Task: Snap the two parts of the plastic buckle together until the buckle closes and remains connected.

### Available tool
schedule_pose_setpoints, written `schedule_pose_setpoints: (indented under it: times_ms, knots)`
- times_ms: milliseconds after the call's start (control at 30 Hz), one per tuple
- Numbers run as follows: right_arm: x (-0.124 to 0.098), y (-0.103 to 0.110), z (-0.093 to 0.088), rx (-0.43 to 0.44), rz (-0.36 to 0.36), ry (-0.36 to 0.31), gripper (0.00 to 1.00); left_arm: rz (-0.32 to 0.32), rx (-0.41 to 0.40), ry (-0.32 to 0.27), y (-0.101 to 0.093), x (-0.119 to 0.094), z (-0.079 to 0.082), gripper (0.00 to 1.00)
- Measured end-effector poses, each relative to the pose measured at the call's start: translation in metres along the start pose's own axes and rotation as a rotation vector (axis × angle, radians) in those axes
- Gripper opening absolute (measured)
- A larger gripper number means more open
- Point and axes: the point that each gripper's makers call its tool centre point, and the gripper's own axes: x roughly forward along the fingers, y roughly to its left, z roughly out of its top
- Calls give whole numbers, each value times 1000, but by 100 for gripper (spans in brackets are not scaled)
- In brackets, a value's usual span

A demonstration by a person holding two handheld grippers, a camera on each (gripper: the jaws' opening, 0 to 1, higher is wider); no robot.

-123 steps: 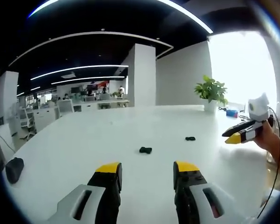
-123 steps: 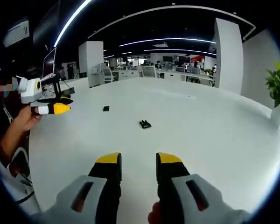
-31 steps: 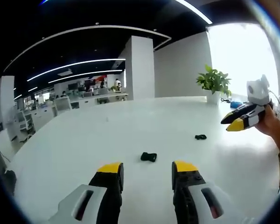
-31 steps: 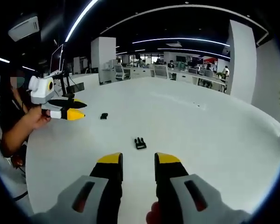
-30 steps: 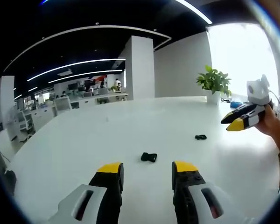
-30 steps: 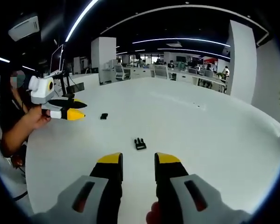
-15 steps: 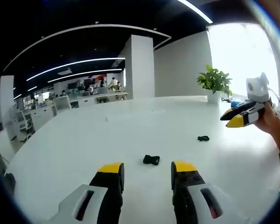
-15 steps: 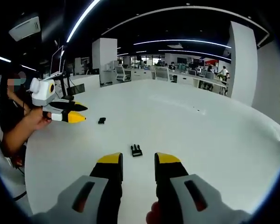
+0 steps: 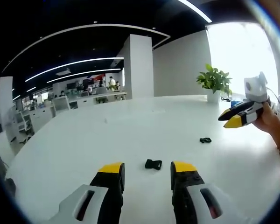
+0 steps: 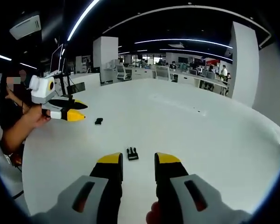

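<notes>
Two small black buckle parts lie apart on the white table (image 9: pixel 74 144). In the left gripper view one part (image 9: pixel 153 164) lies just ahead of my left gripper (image 9: pixel 148 168), in line with the gap between its open yellow-tipped jaws. The second part (image 9: pixel 205 140) lies farther right, below my right gripper (image 9: pixel 234 119), which a hand holds above the table. In the right gripper view a pronged part (image 10: pixel 132 153) sits just beyond my open right gripper (image 10: pixel 138 158). The other part (image 10: pixel 99 121) lies farther left, near my left gripper (image 10: pixel 67 112).
A potted plant (image 9: pixel 213 84) stands at the table's far edge beside a white pillar (image 9: pixel 139 70). Office desks and chairs (image 10: pixel 168 72) fill the background. A person's hand (image 10: pixel 30 122) and forearm hold the left gripper at the table's left edge (image 10: pixel 25 154).
Both cameras have come closer to the table and forward. Each buckle part now sits right by its gripper's jaw tips instead of well ahead. Neither part has been touched.
</notes>
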Motion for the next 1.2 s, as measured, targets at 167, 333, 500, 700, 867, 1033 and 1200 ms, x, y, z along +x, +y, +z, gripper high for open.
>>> schedule_pose_setpoints:
  times_ms: [167,333,500,700,867,1033,1200]
  knots:
    - [5,-2,0,-3,5,5,27,-3,4,0,-1,2,2,40]
    - [10,-1,0,-12,15,14,27,-9,7,8,-1,6,2,40]
    - [15,1,1,-17,21,21,27,-14,8,16,-2,10,3,40]
    - [20,3,-1,-18,23,22,27,-21,23,10,-1,13,10,39]
    - [26,4,-7,-14,27,27,27,-24,17,22,-3,18,2,39]
    - [32,6,-13,-17,34,35,27,-27,18,35,-5,20,-5,38]
    - [35,5,-17,-23,41,42,27,-18,18,25,-4,21,-5,37]
